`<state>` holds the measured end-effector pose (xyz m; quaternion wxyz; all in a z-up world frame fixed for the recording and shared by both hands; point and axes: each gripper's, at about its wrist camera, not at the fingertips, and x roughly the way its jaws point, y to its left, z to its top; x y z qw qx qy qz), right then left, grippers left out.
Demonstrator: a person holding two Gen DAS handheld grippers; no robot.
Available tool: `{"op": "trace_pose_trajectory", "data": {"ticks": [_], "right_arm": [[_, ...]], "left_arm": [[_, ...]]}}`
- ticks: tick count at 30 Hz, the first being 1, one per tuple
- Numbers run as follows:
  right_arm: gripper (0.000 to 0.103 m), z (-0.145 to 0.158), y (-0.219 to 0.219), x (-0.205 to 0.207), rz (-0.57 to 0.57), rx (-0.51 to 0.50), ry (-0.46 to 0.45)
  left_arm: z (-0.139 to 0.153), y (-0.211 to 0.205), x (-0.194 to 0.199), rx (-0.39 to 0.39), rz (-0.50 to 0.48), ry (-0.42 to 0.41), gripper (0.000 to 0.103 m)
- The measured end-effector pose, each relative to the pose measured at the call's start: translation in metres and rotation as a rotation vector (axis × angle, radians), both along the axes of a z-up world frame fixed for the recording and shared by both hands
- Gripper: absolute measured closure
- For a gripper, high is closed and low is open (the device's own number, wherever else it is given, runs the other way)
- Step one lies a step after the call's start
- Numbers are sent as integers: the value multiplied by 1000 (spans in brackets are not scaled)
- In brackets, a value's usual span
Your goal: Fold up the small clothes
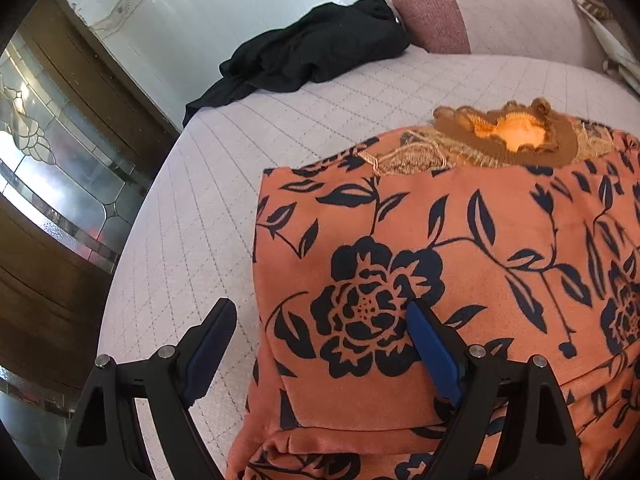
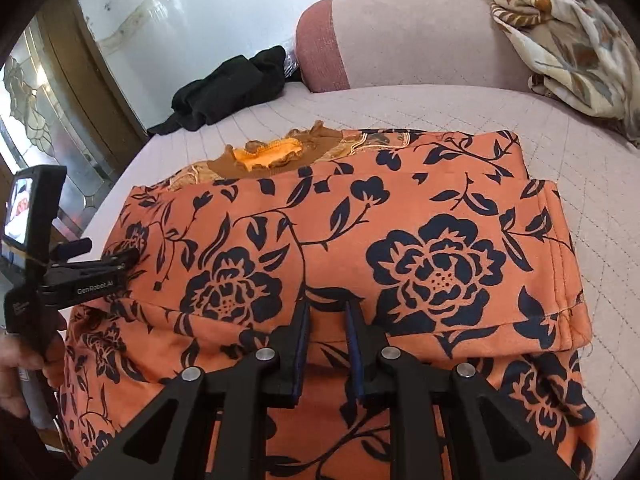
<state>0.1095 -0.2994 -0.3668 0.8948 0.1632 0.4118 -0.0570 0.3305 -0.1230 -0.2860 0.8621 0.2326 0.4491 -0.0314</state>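
Two grippers hover over one orange floral garment [image 2: 360,248], which lies folded in layers on the pale quilted bed cover [image 1: 192,208]. I count one ruffled brown-and-orange collar [image 1: 508,136] at the garment's far edge, with a strip of tan lace trim beside it. At the garment's left edge sits the left gripper [image 1: 320,320], fingers spread wide: one finger rests over the bare bed cover just off the cloth, the other blue pad [image 1: 434,352] lies on top of the big navy flower print, and nothing is held between them. Over the garment's near middle sits the right gripper [image 2: 328,320], its two fingers drawn narrow with a slim gap left between them; their tips press down on the top fold, but whether any cloth is pinched in that gap I cannot tell. From the right wrist view the left gripper shows at the garment's left side, carried by a hand [image 2: 16,368] at the frame's edge, with one small lit screen on its body. Beyond the garment, well apart, lies one crumpled black garment [image 1: 312,52] at the bed's far corner, just beside one pink cushioned headboard [image 2: 400,36]. One beige patterned blanket [image 2: 568,40] is heaped on the far right.
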Motion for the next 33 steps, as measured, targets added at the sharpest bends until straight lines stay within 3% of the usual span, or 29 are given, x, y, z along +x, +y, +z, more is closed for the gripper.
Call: {"op": "trace_pose_trajectory", "data": {"ticks": [4, 6, 10, 12, 21, 27, 33], "right_arm": [[81, 12, 5, 6, 31, 123, -32], [81, 16, 18, 13, 69, 132, -49], [80, 4, 52, 30, 163, 110, 2], [80, 3, 64, 31, 169, 33, -19], [81, 10, 62, 31, 201, 79, -37], [81, 9, 76, 38, 246, 10, -14], [80, 32, 39, 18, 139, -75, -57]], "left_arm": [[4, 3, 0, -40, 6, 3, 16], [5, 4, -1, -38, 2, -6, 16], [5, 7, 2, -45, -8, -6, 16], [6, 10, 1, -54, -11, -3, 16], [13, 24, 4, -97, -3, -23, 16], [10, 18, 4, -91, -20, -21, 16], [11, 19, 3, -100, -19, -25, 16]]}}
